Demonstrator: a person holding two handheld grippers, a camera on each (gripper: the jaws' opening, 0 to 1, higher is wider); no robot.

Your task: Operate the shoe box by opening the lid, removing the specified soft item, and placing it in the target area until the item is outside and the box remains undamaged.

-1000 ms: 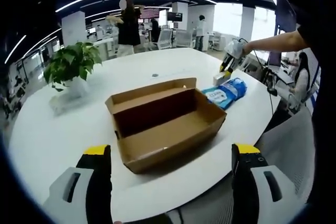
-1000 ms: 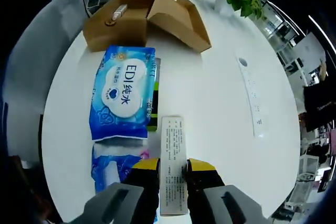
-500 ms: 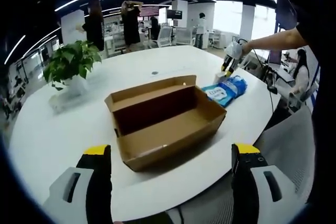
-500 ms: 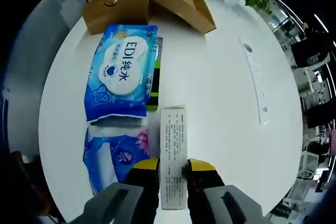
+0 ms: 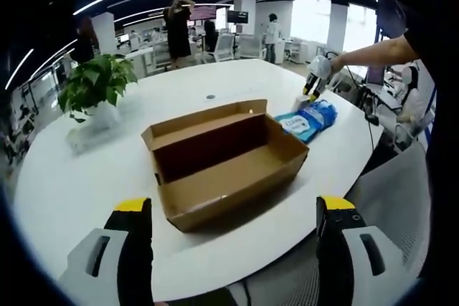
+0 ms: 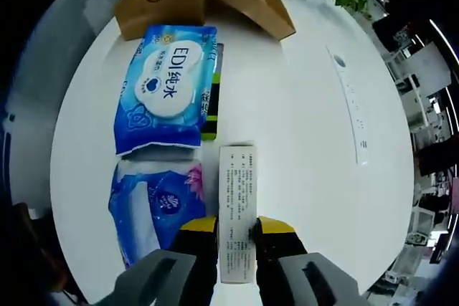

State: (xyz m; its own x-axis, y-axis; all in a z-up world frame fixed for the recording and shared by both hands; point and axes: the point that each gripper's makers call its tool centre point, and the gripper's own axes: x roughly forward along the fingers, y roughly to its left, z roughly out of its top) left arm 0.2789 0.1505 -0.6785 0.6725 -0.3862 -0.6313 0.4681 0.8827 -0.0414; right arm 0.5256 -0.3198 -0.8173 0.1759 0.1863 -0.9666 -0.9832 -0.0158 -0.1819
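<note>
The brown cardboard shoe box [image 5: 222, 163] lies open on the white table [image 5: 79, 184], its lid folded back and its inside bare; it also shows far off as the shoe box [image 6: 201, 1]. My left gripper [image 5: 233, 213] is open, hanging before the table's near edge, short of the box. My right gripper [image 6: 237, 227] is shut on a small white printed carton [image 6: 237, 209], held low over the table. Beside it lie a blue wipes pack [image 6: 166, 91] and a second blue soft pack [image 6: 154, 209]. The right gripper [image 5: 314, 82] and the blue packs [image 5: 307, 121] show past the box.
A potted green plant [image 5: 97, 87] stands at the table's far left. A dark flat item [image 6: 211, 98] lies partly under the wipes pack. A power strip [image 6: 351, 105] is set into the tabletop. Office chairs and people stand beyond the table.
The right gripper with the white carton has shifted slightly over the table, bringing more of the second blue pack into sight. The left gripper and the box stay put.
</note>
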